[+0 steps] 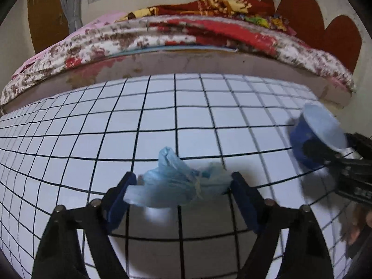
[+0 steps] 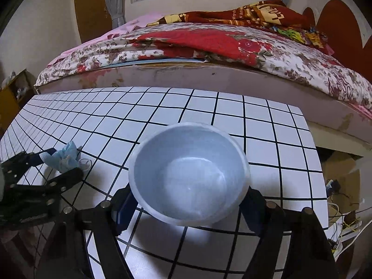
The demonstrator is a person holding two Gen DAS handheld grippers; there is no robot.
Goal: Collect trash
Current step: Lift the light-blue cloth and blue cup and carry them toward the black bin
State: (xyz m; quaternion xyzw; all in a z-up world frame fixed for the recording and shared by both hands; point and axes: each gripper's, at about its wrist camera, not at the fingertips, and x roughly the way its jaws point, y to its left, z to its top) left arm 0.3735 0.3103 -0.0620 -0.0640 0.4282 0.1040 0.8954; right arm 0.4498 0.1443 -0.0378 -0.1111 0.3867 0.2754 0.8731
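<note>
Ahead of both grippers we see bare gridded tabletop [image 1: 162, 107] reaching its far edge by the bed [image 2: 209, 46]. Our left gripper [image 1: 183, 183] pinches a crumpled blue plastic bag [image 1: 176, 181] between its pads; our right gripper [image 2: 188, 200] clamps the blue bowl [image 2: 188, 174].

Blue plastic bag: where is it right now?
The blue plastic bag sits between the left gripper fingers on the grid table, left of the bowl.

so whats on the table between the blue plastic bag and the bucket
Nothing: only bare gridded table separates the crumpled blue plastic bag in the left tool from the bucket in the right tool, per the right wrist view.
</note>
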